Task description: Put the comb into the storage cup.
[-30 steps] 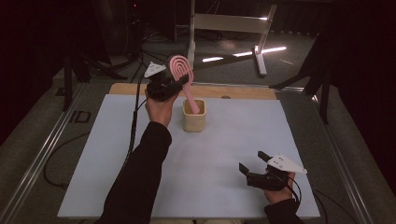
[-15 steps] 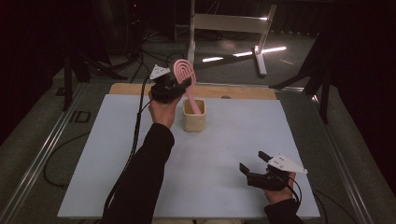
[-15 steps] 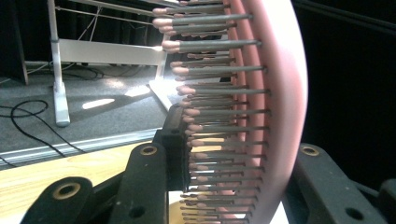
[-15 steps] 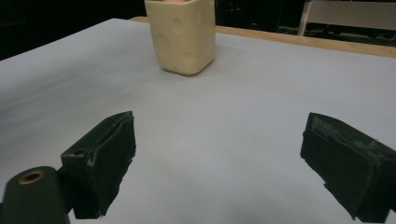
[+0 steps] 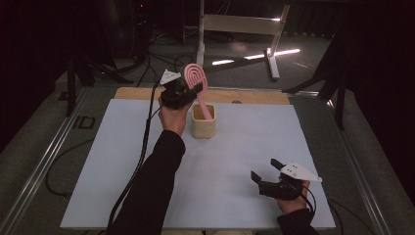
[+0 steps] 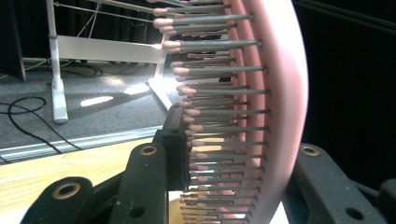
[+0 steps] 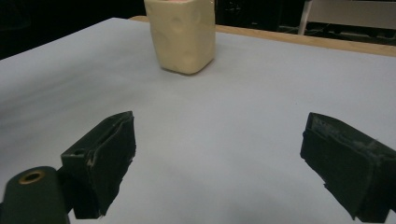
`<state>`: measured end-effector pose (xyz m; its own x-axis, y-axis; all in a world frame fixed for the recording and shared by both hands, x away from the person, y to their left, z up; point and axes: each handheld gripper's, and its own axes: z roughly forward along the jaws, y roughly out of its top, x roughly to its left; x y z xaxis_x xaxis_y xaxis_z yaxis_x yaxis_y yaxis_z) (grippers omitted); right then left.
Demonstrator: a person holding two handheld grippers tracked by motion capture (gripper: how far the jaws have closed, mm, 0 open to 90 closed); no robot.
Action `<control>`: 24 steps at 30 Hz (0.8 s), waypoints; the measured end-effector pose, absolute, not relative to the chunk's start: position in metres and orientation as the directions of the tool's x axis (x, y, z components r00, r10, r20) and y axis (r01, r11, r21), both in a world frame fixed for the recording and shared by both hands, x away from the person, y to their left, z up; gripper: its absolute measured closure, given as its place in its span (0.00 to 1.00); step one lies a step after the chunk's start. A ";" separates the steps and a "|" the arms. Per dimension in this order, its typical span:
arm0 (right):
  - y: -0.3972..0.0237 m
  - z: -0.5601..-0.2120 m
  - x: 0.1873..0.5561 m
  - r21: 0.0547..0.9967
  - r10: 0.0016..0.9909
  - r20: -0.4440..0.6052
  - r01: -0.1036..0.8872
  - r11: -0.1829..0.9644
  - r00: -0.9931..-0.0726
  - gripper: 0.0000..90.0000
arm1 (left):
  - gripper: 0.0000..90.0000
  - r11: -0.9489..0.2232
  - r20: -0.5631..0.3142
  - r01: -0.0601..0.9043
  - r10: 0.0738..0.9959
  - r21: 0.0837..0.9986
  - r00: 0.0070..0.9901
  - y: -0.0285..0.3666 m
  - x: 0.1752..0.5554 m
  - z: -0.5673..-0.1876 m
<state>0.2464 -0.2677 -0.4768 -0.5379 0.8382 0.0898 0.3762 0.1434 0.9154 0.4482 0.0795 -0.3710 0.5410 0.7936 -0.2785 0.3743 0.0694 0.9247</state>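
Above the cream cup [image 5: 203, 122] | left gripper [image 5: 195, 89] clamps pink hairbrush [image 5: 196, 83], handle dipping into cup | left gripper view: grey bristles [image 6: 219, 112] between jaws | right gripper [image 7: 224, 154] open, resting on white worktop [image 5: 244, 147]

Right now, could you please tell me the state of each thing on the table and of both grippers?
Hairbrush: pink, upright, handle end down inside the cup, head clamped in the left gripper.
Cup: cream, standing upright on the table, holding the hairbrush handle.
Left gripper: shut on the hairbrush head.
Right gripper: open, holding nothing, low over the table near its front edge.
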 end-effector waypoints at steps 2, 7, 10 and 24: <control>-0.268 -0.477 0.246 0.915 0.838 0.089 0.376 0.144 -0.539 0.11 | 0.71 0.069 -0.280 0.376 0.791 0.924 0.544 0.078 0.448 -0.372; -0.268 -0.477 0.246 0.916 0.839 0.091 0.376 0.142 -0.537 0.11 | 0.71 0.071 -0.282 0.378 0.792 0.923 0.542 0.076 0.448 -0.374; -0.268 -0.477 0.246 0.915 0.839 0.092 0.377 0.141 -0.537 0.11 | 0.71 0.071 -0.284 0.380 0.791 0.922 0.541 0.077 0.448 -0.375; -0.269 -0.476 0.246 0.917 0.840 0.087 0.372 0.142 -0.535 0.11 | 0.71 0.063 -0.282 0.388 0.792 0.919 0.541 0.073 0.446 -0.379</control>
<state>0.2464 -0.2691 -0.4761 -0.5350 0.8403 0.0874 0.3724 0.1416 0.9172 0.4459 0.0729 -0.3789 0.5411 0.7921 -0.2825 0.3881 0.0627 0.9195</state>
